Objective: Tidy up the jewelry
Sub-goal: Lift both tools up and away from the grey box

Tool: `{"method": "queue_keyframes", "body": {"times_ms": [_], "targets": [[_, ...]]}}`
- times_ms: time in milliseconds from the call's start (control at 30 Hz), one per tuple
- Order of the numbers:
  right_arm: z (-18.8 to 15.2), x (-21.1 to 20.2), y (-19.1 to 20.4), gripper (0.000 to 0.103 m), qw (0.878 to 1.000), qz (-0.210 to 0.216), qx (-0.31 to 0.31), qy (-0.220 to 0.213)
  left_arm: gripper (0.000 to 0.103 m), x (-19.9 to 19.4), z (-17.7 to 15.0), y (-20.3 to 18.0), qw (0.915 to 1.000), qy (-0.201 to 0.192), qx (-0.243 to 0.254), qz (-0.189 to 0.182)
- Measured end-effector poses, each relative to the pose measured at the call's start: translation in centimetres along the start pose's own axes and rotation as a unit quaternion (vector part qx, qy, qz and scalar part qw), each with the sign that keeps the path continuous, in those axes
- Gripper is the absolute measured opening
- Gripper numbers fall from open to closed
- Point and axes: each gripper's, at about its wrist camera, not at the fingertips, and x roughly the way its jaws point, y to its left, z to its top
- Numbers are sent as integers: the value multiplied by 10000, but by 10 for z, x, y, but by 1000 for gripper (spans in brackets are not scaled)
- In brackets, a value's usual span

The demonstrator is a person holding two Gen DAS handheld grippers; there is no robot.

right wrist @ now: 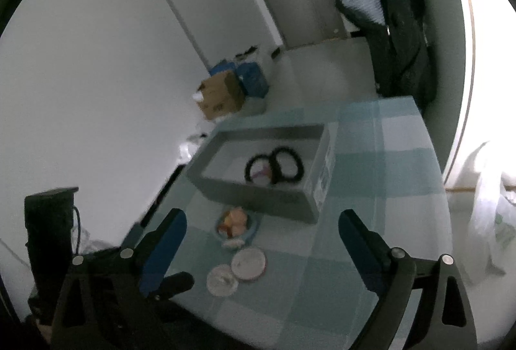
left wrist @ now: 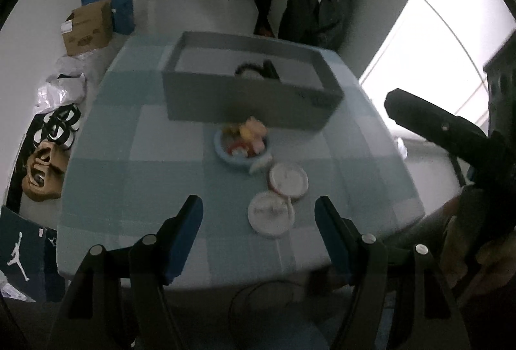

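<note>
Bracelets (right wrist: 274, 169) lie inside the gray box (right wrist: 258, 198); bowl (left wrist: 240, 145) items remain unsorted. Left gripper (left wrist: 258, 217) and right gripper (right wrist: 262, 229): jaws wide, empty.

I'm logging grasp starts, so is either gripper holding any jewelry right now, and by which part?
Nothing is held. The left gripper and right gripper are both open and empty above the table; the black bracelets lie in the grey box.

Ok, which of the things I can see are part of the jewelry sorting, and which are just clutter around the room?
Belongs to the job:
- grey box with two black bead bracelets inside
- blue dish of small colourful pieces
- two round white lids or tins
- left gripper and right gripper, both open

Just lying about:
- cardboard box on the floor
- dark jacket
- plastic bag
</note>
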Motion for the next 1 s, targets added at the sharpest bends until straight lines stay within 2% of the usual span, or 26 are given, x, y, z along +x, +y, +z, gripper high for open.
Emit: {"method": "queue_keyframes", "body": {"times_ms": [100, 233, 367, 400, 433, 533, 633, 800, 900, 1000], "targets": [[-7, 2, -2, 96, 9999, -16, -40, 140, 68, 6, -3, -6, 9997, 110, 235, 46], [-10, 1, -8, 96, 9999, 20, -4, 163, 68, 18, -6, -3, 9987, 456, 206, -39], [-19, 11, -9, 94, 9980, 378, 19, 512, 68, 11, -3, 3, 9989, 411, 216, -59], [-22, 15, -7, 89, 9970, 453, -36, 626, 68, 10, -3, 5, 9989, 411, 208, -60], [-26, 22, -3, 79, 9954, 539, -149, 781, 68, 9, -3, 8, 9990, 402, 175, -42], [-38, 38, 10, 64, 9905, 654, -469, 1118, 68, 7, -3, 18, 9991, 424, 9, -3], [-48, 50, 27, 58, 9854, 699, -851, 1300, 68, 7, -2, 30, 9974, 711, -125, -48], [-58, 59, 47, 56, 9803, 657, -1288, 1347, 68, -3, 3, 58, 9961, 561, -675, 53], [-64, 66, 52, 48, 9780, 513, -1463, 1397, 68, -7, 5, 72, 9932, 454, -1075, -16], [-65, 68, 56, 42, 9773, 389, -1600, 1335, 68, 1, 6, 68, 9924, 436, -1149, 15]]}}
